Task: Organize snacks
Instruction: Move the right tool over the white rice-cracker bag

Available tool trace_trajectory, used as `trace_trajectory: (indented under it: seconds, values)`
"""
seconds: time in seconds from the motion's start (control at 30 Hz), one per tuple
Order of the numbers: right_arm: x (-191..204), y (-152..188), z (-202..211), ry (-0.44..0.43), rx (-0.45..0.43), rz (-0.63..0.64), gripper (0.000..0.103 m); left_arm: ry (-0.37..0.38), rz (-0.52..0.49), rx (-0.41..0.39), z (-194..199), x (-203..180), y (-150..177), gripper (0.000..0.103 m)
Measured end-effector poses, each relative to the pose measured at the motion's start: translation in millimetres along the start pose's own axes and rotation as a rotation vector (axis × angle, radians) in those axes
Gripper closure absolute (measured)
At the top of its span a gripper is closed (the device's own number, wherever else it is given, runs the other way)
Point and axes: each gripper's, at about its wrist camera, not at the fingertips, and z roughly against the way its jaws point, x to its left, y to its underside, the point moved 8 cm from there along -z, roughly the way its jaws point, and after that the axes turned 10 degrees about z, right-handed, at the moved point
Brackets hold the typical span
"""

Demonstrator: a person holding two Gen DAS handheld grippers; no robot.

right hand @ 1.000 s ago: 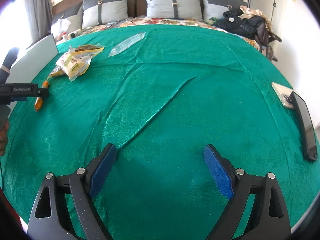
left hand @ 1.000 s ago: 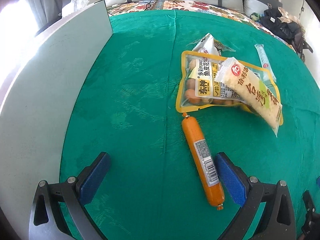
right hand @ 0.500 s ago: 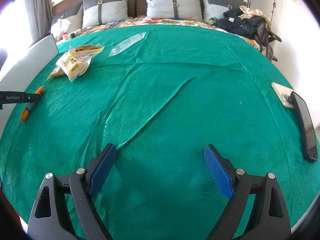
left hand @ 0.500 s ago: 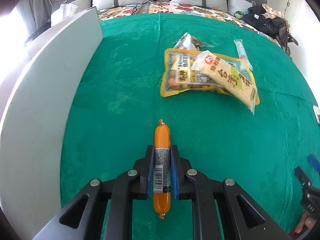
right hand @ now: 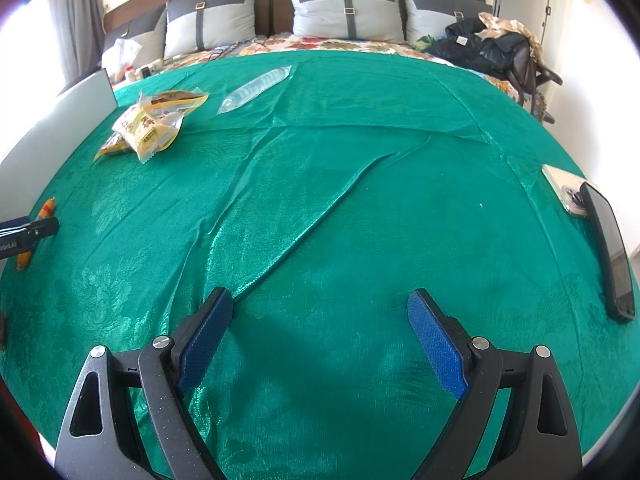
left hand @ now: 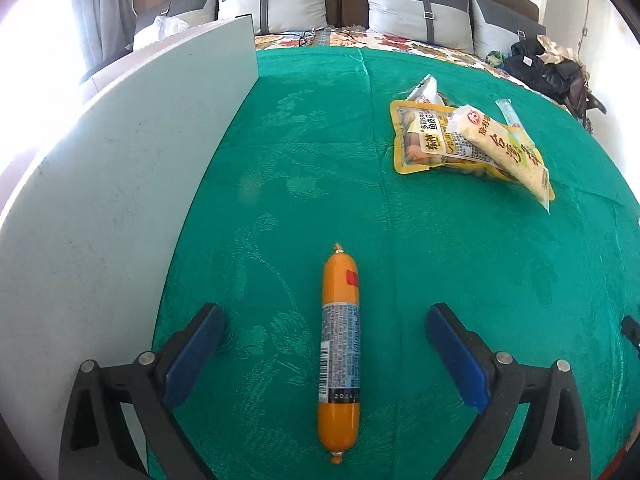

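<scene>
Sausage set down, left jaws opening

Left gripper [left hand: 324,354] jaws opening; sausage [left hand: 339,354] lies on the cloth [left hand: 304,152] between the pads, untouched. Looks like a release near the white board [left hand: 120,200]. Right gripper [right hand: 320,336] spread wide, empty. Next, likely: reach for the snack pile [left hand: 472,144] ahead-right; packs overlap, pick the top one. Phone [right hand: 610,248] well clear

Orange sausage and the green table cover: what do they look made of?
Orange sausage: looks like glossy plastic casing, smooth with a sheen, pinched ends, and a printed label around its middle. Green table cover: looks like woven satin-type fabric; it shines, shows a woven-in leaf pattern, and creases in the right wrist view.
</scene>
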Motion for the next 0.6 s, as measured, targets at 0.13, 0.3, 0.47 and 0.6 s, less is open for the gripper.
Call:
trace_trajectory:
  seconds: [0.13,0.3,0.47,0.6]
  values:
    - [0.1,0.0,0.0,0.000,0.000,0.000,0.011,0.006,-0.006,-0.009,-0.6,-0.9,0.0,0.000]
    - [0.0,0.1,0.1,0.001,0.000,0.000,0.011,0.002,0.002,-0.022,1.8,-1.9,0.5,0.000]
    - [-1.2,0.7,0.9,0.002,-0.001,-0.002,0.011,0.002,0.002,-0.022,2.2,-1.8,-0.1,0.000]
    - [-1.0,0.7,0.9,0.002,-0.001,-0.001,0.011,0.002,0.003,-0.022,2.1,-1.7,0.1,0.000]
